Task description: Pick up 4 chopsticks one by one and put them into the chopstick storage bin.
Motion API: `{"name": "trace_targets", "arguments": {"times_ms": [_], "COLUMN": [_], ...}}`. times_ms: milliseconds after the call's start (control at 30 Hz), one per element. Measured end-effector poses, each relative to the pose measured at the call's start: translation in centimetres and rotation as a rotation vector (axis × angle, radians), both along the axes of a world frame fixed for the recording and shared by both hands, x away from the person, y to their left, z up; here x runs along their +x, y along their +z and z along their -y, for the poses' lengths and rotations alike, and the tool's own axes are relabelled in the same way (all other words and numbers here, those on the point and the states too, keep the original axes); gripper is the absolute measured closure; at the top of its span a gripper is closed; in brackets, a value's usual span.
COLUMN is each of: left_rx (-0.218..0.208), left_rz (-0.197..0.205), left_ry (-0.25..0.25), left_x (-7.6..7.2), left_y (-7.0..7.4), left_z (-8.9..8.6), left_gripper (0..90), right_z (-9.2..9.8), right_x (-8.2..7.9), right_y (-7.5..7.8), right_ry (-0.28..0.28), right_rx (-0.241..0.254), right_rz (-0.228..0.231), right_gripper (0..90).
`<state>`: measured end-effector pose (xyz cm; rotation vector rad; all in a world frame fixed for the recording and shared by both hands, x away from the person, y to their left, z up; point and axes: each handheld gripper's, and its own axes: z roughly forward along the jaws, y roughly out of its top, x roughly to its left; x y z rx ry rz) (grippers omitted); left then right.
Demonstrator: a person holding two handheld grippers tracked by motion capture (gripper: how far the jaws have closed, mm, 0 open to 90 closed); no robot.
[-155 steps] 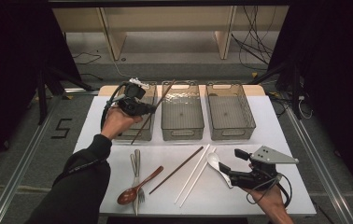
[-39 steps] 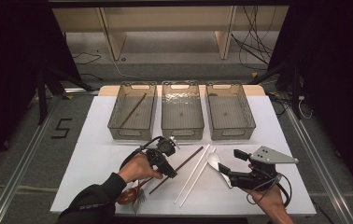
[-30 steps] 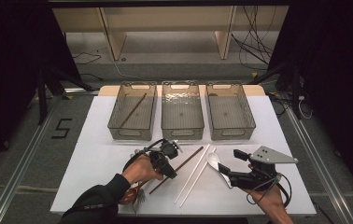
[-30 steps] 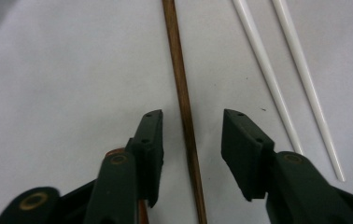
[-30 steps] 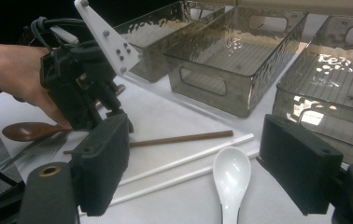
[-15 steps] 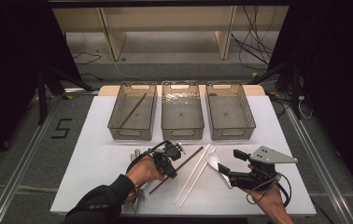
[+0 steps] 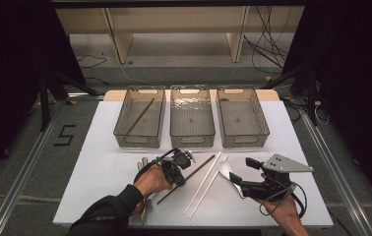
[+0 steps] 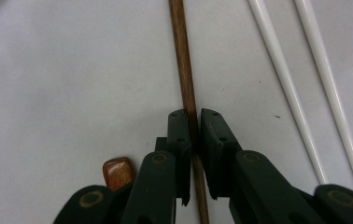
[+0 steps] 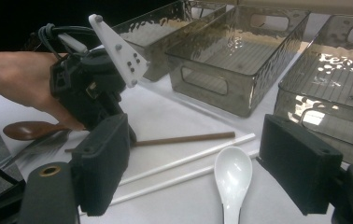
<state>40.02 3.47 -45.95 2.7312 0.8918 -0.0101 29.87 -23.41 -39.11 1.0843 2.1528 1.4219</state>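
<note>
A brown wooden chopstick [image 7: 196,170] lies aslant on the white table [image 7: 100,172], in front of the bins. My left gripper [image 7: 178,172] is down on it. In the left gripper view the jaws [image 8: 194,133] have just been closing, and both pads now press on the brown chopstick [image 8: 182,56]. My right gripper [image 7: 237,181] rests at the front right, open. A white spoon [image 9: 232,175] lies on the table ahead of its wide-apart jaws [image 9: 198,154]. A second brown chopstick [image 7: 141,115] lies in the left bin [image 7: 137,141].
Two white chopsticks [image 7: 204,183] lie side by side between the grippers. A wooden spoon [image 9: 25,129] and metal forks [image 7: 147,207] lie under my left hand. The middle bin [image 7: 192,141] and right bin [image 7: 245,141] hold nothing.
My left hand came from the left bin, leaving a chopstick there, to the table's front. Within the last second it stayed put and its jaws closed on the brown chopstick. The right gripper has not moved.
</note>
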Motion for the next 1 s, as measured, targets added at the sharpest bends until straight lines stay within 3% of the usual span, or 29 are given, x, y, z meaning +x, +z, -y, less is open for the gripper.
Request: {"name": "trace_targets", "arguments": {"times_ms": [433,700,1000], "left_rx": [-0.031,-0.097,-0.125], "left_rz": [-0.004,-0.001,0.039], "left_ry": [0.027,0.034,0.019], "left_x": [0.4,0.6,0.5], "left_y": [0.1,1.5,2.8], "left_z": [-0.4,-1.1,-1.4], "left_gripper": [84.5,84.6,84.8], "right_z": [0.1,0.1,0.1], "right_x": [0.0,0.0,0.0], "right_y": [0.0,0.0,0.0], "right_ry": [0.003,0.002,0.003], "right_rx": [-0.001,0.000,0.001], "right_rz": [0.002,0.002,0.002], "right_gripper": [25.3,25.4,25.4]}}
